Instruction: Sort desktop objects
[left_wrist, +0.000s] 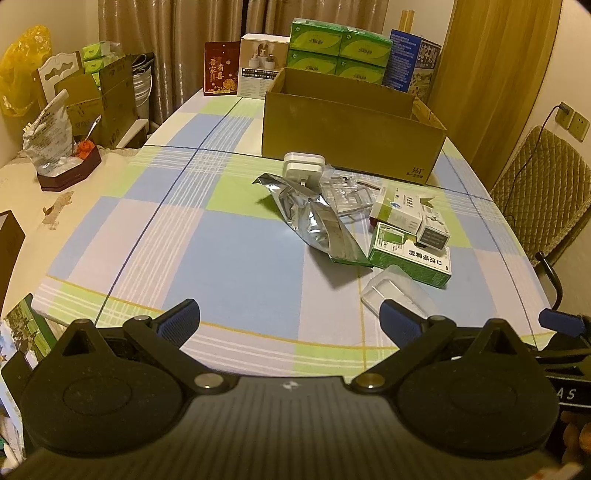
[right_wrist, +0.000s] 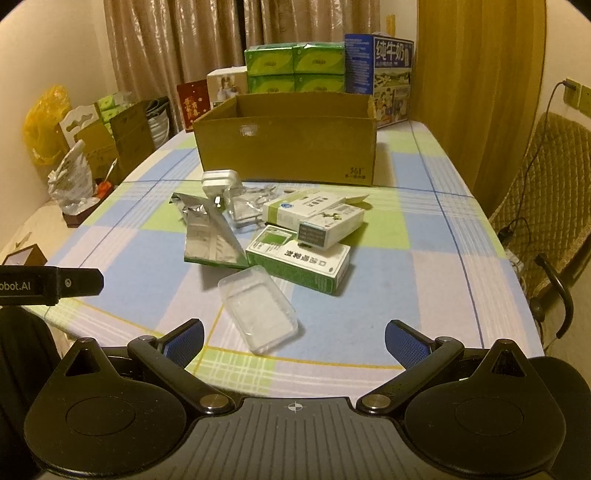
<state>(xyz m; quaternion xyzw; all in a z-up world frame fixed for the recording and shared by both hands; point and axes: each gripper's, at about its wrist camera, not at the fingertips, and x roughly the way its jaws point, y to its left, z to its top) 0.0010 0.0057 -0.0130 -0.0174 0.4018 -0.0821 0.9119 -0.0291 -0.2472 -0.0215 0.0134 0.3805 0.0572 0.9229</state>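
Both the left gripper (left_wrist: 290, 319) and right gripper (right_wrist: 294, 339) hang wide apart and empty, the clear plastic tray (right_wrist: 257, 308) lying just beyond the right one, near the medicine boxes (right_wrist: 297, 260).

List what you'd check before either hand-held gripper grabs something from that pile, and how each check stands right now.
1. Left hand-held gripper open and empty: ok.
2. Right hand-held gripper open and empty: ok.
3. Clear tray nearest the right one, lying free with nothing on it: ok.
4. Cardboard box open at the top to take things: ok.
5. Room inside the box: cannot tell, its floor is hidden.
6. Green carton free to lift: not ok, a small box rests on it.
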